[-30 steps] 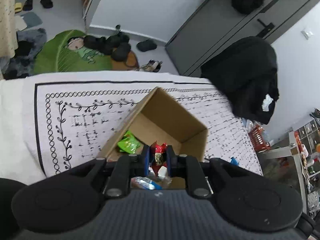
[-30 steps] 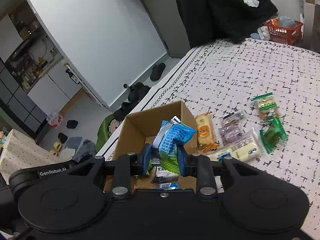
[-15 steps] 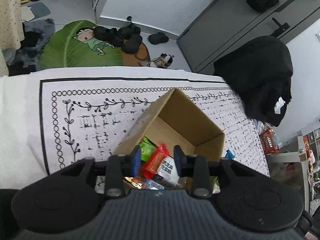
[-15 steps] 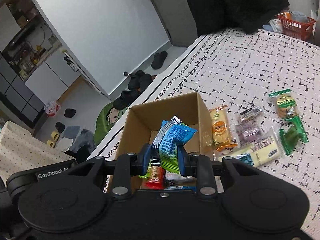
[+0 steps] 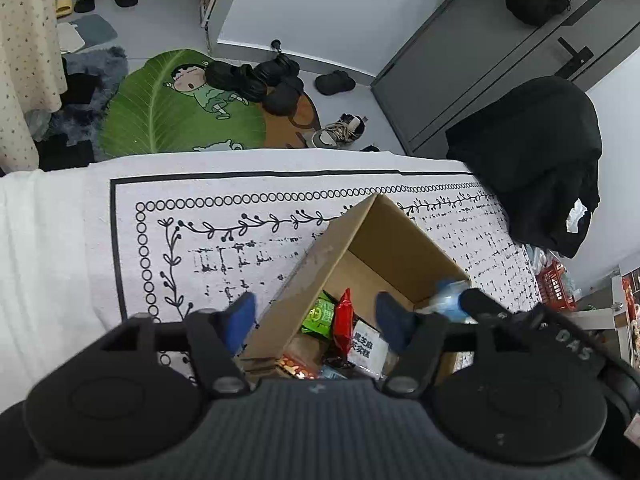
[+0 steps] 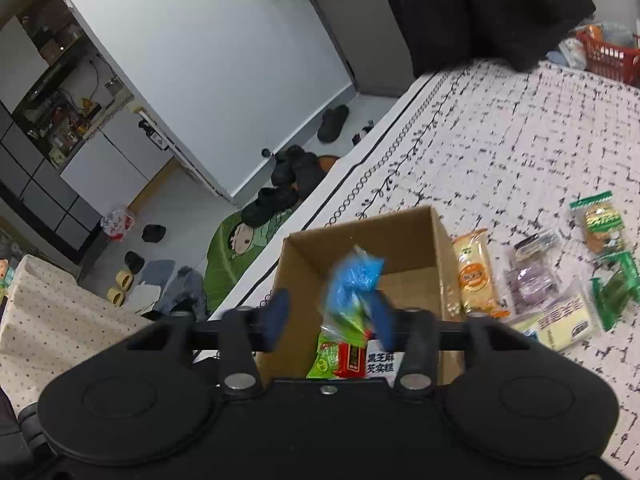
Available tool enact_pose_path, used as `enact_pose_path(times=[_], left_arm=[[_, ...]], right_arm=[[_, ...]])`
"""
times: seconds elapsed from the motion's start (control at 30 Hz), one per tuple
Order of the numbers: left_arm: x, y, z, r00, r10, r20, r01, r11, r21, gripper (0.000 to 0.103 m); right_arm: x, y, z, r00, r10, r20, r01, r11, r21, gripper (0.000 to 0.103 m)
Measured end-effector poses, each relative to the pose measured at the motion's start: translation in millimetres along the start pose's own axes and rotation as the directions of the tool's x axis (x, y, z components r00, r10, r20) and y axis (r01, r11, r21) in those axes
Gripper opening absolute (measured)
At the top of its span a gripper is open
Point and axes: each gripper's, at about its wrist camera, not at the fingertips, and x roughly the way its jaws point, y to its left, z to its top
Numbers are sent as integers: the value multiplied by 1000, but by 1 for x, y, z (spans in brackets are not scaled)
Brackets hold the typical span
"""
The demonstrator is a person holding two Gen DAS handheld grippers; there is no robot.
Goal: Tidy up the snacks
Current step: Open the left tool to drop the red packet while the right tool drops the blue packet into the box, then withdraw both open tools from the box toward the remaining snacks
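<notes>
Snacks dropping into the box

Cardboard box [image 6: 434, 240] sits under both claws. Left gripper [image 5: 316, 316] is opening, empty, red snack [image 5: 344, 322] below it. Right gripper [image 6: 330, 316] is opening; blue snack bag [image 6: 356, 276] hangs blurred between its pads, let go.

Both the left gripper [image 5: 316, 316] and right gripper [image 6: 330, 316] angle downward (jaws opening).
</notes>
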Motion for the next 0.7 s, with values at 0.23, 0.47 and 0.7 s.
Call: enact_pose_path(times=[0.23,0.47,0.7], left_arm=[[-11,-9,-6,999,7,36,-8,1000,17,103],[-22,-19,-21,998,18,60,-22,998,57,103],[-29,-32,-37,998,33,53,-38,994,99,103]], right_arm=[[-23,-15,-7,999,-25,28,25,1000,10,79],[-52,-35,-9,996,-49,80,48,999,8,95],[-75,-55,-15,992,-70,101,69,997,19,99]])
